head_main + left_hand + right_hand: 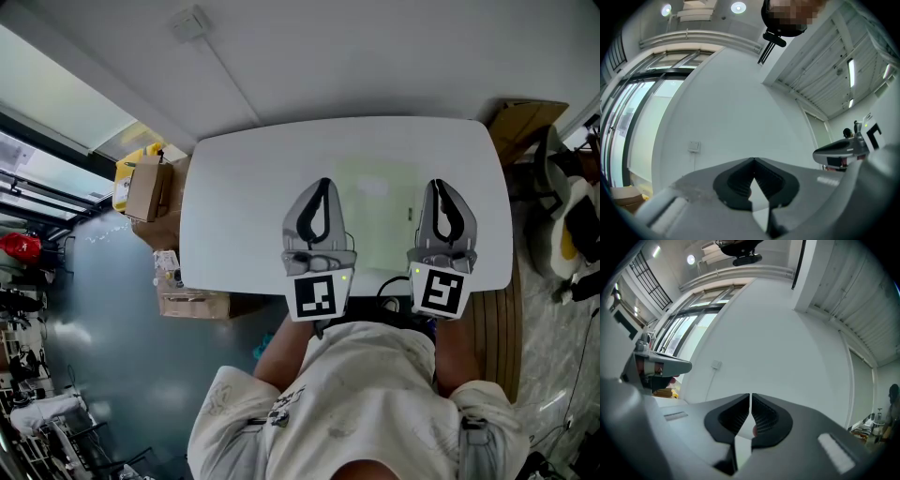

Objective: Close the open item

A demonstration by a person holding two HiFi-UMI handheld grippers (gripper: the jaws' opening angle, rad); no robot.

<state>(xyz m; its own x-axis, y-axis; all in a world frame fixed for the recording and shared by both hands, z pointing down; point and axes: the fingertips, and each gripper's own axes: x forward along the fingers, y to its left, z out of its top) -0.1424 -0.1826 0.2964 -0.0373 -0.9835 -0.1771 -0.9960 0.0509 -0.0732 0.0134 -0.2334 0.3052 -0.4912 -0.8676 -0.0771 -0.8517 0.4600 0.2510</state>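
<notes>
White desk (pixel 244 187) is seen from above, set against a plain wall, with grey floor and boxes (pixel 148 187) at its left. Both tongs are held level over the near edge of the desk, side by side and apart.

Left tongs (pixel 322 184) are closed: tips are seen touching in the left gripper view, and nothing is held. Right tongs (pixel 440 185) are all but closed, with only a thin slit left between the pads, and nothing is held between them either.

No open item is clearly made out on the desk. A faint pale greenish patch (pixel 370 220) is seen on the desk between the two tongs and just beyond them, with a small dark mark (pixel 410 214) at its right edge. It may be a thin, see-through thing lying flat, but this cannot be told. No lid, flap or hinge is seen.

Step is judged as the very start: the item has not been reached and nothing is touched. For the next move the item must first be found. The tongs would then be brought to its loose part, and that part pushed or folded shut. If the patch is a thin sheet, slipping on the smooth desk is to be expected.
</notes>
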